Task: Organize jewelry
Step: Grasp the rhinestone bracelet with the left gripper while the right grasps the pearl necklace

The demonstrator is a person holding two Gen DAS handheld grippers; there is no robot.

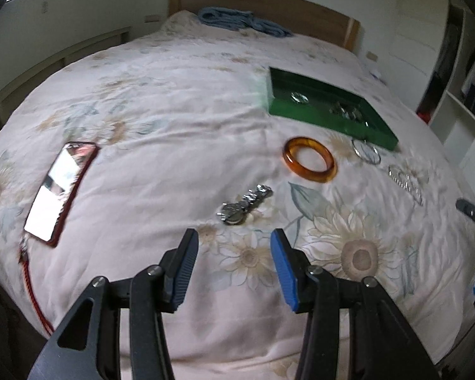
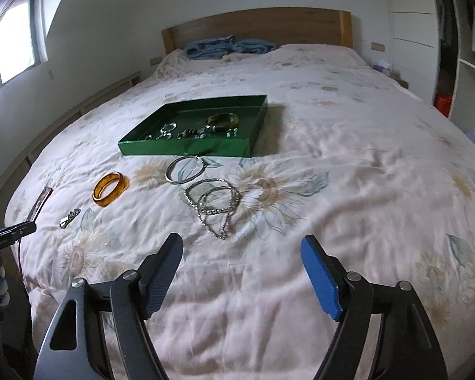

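A green tray [image 2: 186, 149] [image 1: 316, 118] lies on the bed with several jewelry pieces inside, among them a dark bangle [image 2: 222, 120]. In front of it on the quilt lie an amber bangle [image 1: 309, 159] [image 2: 110, 188], a silver hoop bangle [image 2: 184, 169] [image 1: 365, 152], tangled rhinestone chains [image 2: 214, 206] [image 1: 405, 183] and a silver watch [image 1: 244, 205] [image 2: 69, 218]. My left gripper [image 1: 234, 237] is open and empty, just short of the watch. My right gripper [image 2: 241, 243] is open and empty, just short of the chains.
A phone in a red case [image 1: 60, 190] lies at the left of the flowered quilt [image 1: 174, 126], with a red cord [image 1: 34, 291] over the edge. Blue towels [image 2: 228, 47] lie by the wooden headboard [image 2: 259, 25]. Shelves [image 2: 468, 72] stand at the right.
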